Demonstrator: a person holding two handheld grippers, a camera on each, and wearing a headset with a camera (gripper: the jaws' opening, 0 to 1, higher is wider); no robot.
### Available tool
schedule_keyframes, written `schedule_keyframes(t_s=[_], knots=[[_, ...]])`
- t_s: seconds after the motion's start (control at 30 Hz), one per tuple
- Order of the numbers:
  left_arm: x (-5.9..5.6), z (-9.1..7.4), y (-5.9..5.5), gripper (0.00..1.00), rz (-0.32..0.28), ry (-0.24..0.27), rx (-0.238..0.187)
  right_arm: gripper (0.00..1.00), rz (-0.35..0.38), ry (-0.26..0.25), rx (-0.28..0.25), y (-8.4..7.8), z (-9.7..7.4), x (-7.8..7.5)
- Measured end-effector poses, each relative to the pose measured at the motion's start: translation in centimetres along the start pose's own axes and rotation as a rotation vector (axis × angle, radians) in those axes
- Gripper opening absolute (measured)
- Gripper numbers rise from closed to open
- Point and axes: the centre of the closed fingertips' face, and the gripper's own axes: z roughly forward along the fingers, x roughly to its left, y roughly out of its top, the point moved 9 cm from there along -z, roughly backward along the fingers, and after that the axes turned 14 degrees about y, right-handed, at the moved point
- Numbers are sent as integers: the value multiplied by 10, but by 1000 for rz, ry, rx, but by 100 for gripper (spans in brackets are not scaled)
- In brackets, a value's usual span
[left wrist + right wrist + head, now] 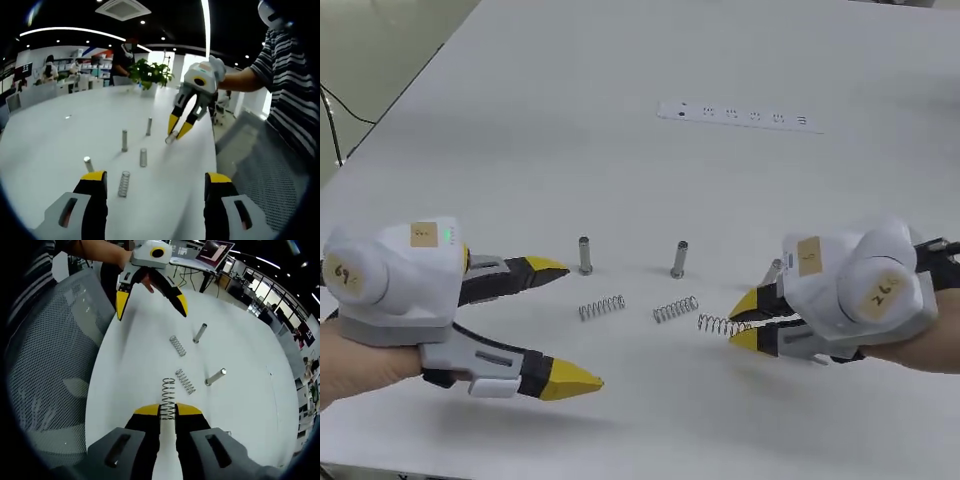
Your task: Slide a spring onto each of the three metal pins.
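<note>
One spring [168, 396] is pinched by its end in the right gripper [167, 411], right of the middle pin [679, 258]; two loose springs [601, 307] lie before that pin. The left gripper [155, 176] hangs wide, empty. Gripped so, the spring could buckle or flick free against a pin.

White table [620, 60], pins [585, 255], springs [601, 308], power strip [738, 115]
</note>
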Motion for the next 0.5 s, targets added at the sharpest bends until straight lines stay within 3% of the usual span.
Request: schedule_keyframes(t_s=[0.5], knots=[[-19, 41, 18, 57, 56, -103, -22, 8, -8, 13, -20, 13, 0, 5]])
